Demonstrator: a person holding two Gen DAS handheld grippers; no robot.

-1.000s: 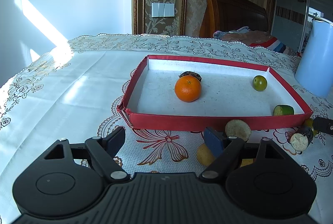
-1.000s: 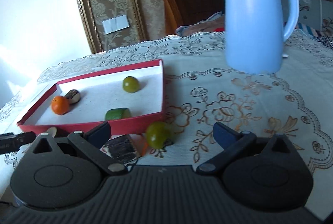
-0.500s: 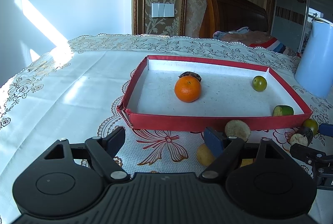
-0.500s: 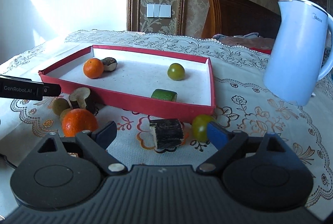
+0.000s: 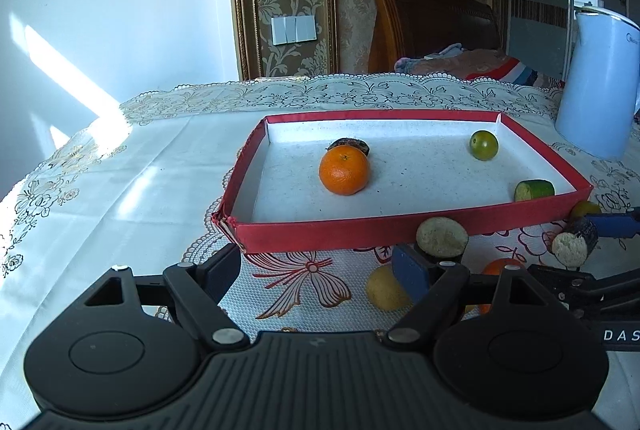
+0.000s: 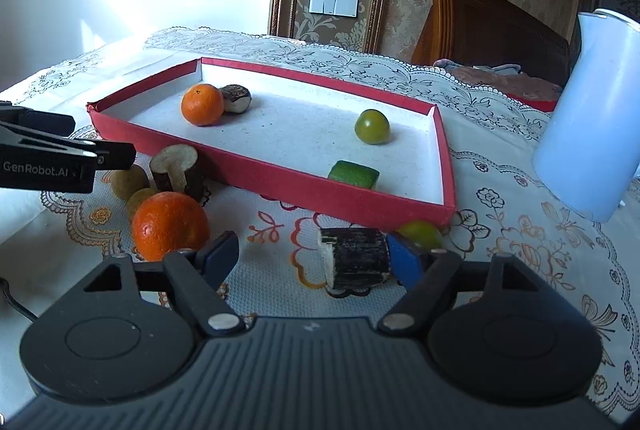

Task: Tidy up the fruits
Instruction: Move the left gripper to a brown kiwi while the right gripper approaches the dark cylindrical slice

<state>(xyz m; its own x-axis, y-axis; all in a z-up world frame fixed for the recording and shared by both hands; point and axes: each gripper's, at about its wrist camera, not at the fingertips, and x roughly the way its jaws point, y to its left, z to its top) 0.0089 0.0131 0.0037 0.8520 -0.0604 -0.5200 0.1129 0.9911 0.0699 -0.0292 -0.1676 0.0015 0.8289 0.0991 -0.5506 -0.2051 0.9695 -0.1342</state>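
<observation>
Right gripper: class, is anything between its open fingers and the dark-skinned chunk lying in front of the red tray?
Nothing visible. The dark-skinned chunk already lies between the closing jaws of the right gripper, beside one fingertip; red tray sits just beyond.

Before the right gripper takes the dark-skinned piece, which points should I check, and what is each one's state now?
1. Dark-skinned piece lies between the fingers of the right gripper: ok.
2. Pads pressing on both sides: not ok; the jaws are closing, a gap remains on the left.
3. Neighbours clear: not ok; the loose orange sits at the left finger, a green fruit behind the right one.
4. Free space in the red tray: ok.
5. Left gripper out of the way: ok, open and holding nothing.
</observation>
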